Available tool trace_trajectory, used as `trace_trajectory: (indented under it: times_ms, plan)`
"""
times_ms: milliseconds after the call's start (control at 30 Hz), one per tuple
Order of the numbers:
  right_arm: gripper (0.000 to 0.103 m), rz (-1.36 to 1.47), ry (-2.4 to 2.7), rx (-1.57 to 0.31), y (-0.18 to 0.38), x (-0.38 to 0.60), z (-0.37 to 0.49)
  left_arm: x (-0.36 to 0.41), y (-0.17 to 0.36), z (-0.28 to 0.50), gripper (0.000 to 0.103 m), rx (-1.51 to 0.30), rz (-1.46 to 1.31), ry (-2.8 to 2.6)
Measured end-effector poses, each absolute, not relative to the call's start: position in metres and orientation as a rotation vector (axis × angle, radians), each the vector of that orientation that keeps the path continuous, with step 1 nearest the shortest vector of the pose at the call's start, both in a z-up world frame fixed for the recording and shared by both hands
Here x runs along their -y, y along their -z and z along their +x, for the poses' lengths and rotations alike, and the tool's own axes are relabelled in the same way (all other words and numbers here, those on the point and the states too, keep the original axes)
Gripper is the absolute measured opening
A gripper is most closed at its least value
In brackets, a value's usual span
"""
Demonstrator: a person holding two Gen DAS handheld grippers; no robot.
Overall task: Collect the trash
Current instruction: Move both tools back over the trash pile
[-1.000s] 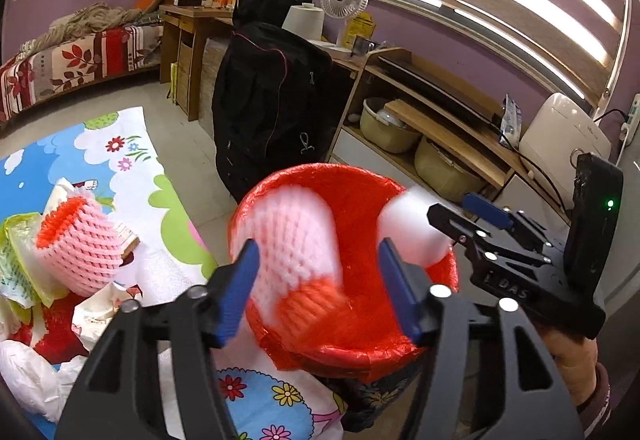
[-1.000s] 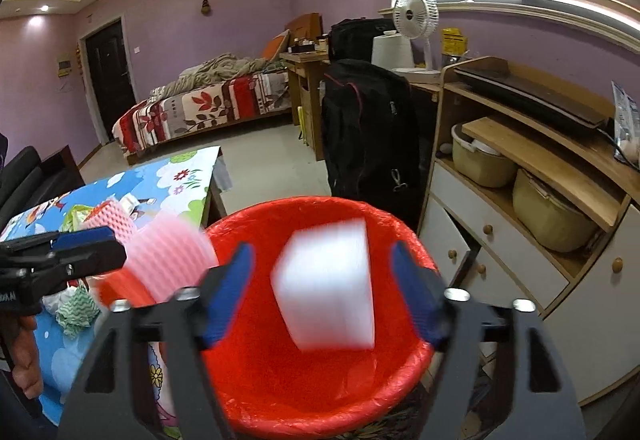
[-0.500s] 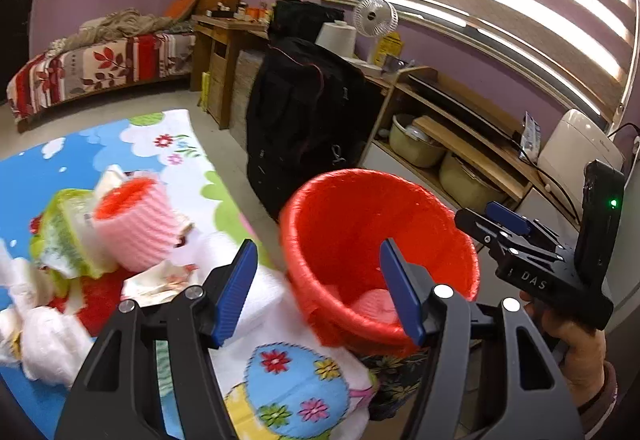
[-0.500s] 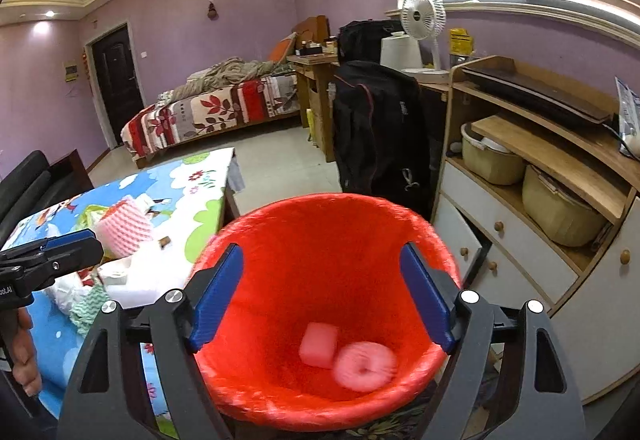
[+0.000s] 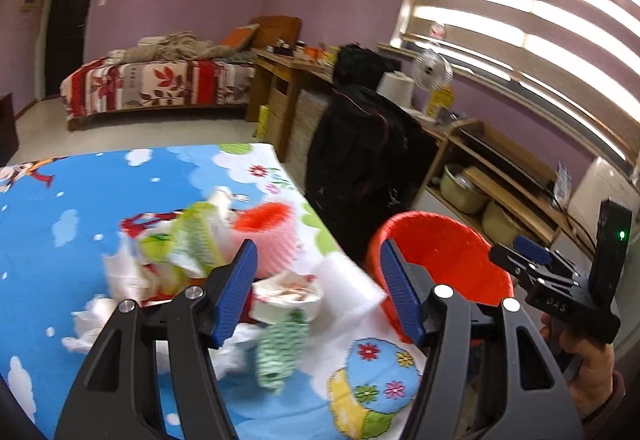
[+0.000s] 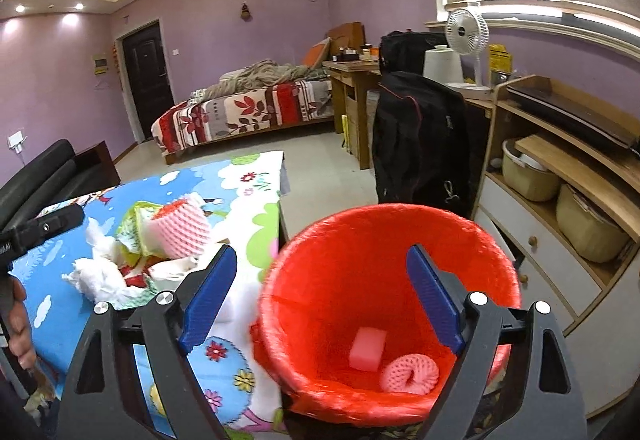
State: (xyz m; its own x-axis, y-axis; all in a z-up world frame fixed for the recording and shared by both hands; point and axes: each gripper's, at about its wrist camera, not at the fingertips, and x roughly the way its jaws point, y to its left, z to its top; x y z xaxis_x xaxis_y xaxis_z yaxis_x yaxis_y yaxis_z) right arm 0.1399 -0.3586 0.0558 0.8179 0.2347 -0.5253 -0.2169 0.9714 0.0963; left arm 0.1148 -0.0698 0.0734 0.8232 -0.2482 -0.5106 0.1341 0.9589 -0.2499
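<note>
Trash pile sits on the counter [image 5: 120,191], toward its right edge, on the blue cartoon cloth. Pile: pink foam fruit net [image 5: 269,236] with an orange-red rim, standing open end up; green-white wrapper [image 5: 196,240] just left of it; crumpled white tissue [image 6: 100,276] at the near left of the pile; green mesh net [image 5: 280,352] nearest the camera; white foam sheet [image 5: 344,284] at the counter's right edge. Left wrist view is motion-blurred, so fine detail is not readable.

Left claw [image 5: 320,292]: partly spread, nothing between the pads, above the near side of the pile, touching nothing.

Right claw [image 6: 320,300]: jaws opening, wide, empty, over the red bin [image 6: 496,264]. Nothing between the fingers.

Red bin is lined with a red bag and stands just off the counter's right edge, touching or nearly touching the hanging cloth. Inside, at the bottom: pink foam block [image 6: 367,348] and a rolled pink foam net ring [image 6: 408,374], side by side, touching or almost.

Person's hand [image 5: 588,364] grips the right claw's handle at the right of the left wrist view.
</note>
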Motion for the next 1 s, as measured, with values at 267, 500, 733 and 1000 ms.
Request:
trace_trajectory:
  times_ms: [267,500,733,1000]
  plan:
    - [0.085,0.015,-0.287,-0.57,-0.056,0.333,0.136,0.023,-0.073,0.103,0.062,-0.552,-0.261,0.109]
    - [0.085,-0.011,-0.333,-0.576,-0.057,0.307,0.132,-0.001,-0.069,0.096,0.062,-0.548,-0.29,0.065]
    - [0.085,-0.042,-0.389,-0.603,-0.046,0.268,0.126,-0.019,-0.062,0.09,0.062,-0.55,-0.309,0.034]
    - [0.085,-0.079,-0.454,-0.664,-0.019,0.218,0.125,-0.043,-0.049,0.084,0.061,-0.56,-0.339,-0.013]
